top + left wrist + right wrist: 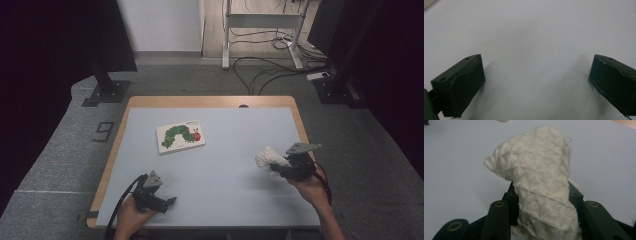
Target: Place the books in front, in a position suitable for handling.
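A crumpled white quilted cloth (268, 157) (541, 185) is pinched between the jaws of my right gripper (280, 167) (544, 202) and held just above the table (230, 180) at its right side. The cloth bulges up and forward past the jaws. My left gripper (167, 202) (536, 82) rests low near the table's front left, its jaws wide apart with only bare table surface between them.
A picture book (180, 136) with a green caterpillar on its cover lies flat left of the table's middle. The table has a wooden rim (300, 120). Beyond it are grey floor, cables (260, 70) and dark stand bases (106, 92).
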Available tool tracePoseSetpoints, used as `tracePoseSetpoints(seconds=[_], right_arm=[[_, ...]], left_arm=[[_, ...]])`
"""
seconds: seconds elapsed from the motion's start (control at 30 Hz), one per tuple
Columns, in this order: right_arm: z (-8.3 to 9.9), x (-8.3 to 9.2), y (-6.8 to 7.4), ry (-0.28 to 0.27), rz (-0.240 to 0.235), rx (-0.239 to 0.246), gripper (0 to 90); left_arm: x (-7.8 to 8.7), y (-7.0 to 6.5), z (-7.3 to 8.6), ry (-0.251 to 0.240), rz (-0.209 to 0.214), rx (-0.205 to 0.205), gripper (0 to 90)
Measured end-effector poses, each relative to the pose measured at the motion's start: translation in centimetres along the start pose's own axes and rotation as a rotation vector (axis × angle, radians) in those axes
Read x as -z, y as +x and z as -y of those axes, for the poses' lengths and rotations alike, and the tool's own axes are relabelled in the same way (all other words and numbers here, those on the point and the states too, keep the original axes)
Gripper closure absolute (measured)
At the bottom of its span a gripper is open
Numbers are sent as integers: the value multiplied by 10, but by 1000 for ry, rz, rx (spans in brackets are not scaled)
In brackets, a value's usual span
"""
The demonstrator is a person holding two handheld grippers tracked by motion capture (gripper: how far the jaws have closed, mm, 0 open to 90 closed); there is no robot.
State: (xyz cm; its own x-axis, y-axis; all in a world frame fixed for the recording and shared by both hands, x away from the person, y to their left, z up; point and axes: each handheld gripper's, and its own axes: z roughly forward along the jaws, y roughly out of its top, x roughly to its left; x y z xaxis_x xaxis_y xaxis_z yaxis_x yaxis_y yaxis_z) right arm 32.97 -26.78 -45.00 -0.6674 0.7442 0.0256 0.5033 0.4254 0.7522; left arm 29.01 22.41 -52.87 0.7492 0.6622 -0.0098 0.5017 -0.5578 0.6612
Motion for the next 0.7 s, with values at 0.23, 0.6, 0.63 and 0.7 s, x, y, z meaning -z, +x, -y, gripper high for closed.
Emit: tracePoseSetpoints(seconds=[0.23,0.6,0.63,0.7], right_arm=[[12,16,5,-1,22,7,577],[32,18,11,10,39,4,574],[36,16,11,14,40,1,573],[42,12,10,16,39,-9,573]], left_arm=[[0,0,0,0,0,1,0],[0,0,0,0,0,0,0],[0,0,0,0,0,1,0],[0,0,0,0,1,0,0]])
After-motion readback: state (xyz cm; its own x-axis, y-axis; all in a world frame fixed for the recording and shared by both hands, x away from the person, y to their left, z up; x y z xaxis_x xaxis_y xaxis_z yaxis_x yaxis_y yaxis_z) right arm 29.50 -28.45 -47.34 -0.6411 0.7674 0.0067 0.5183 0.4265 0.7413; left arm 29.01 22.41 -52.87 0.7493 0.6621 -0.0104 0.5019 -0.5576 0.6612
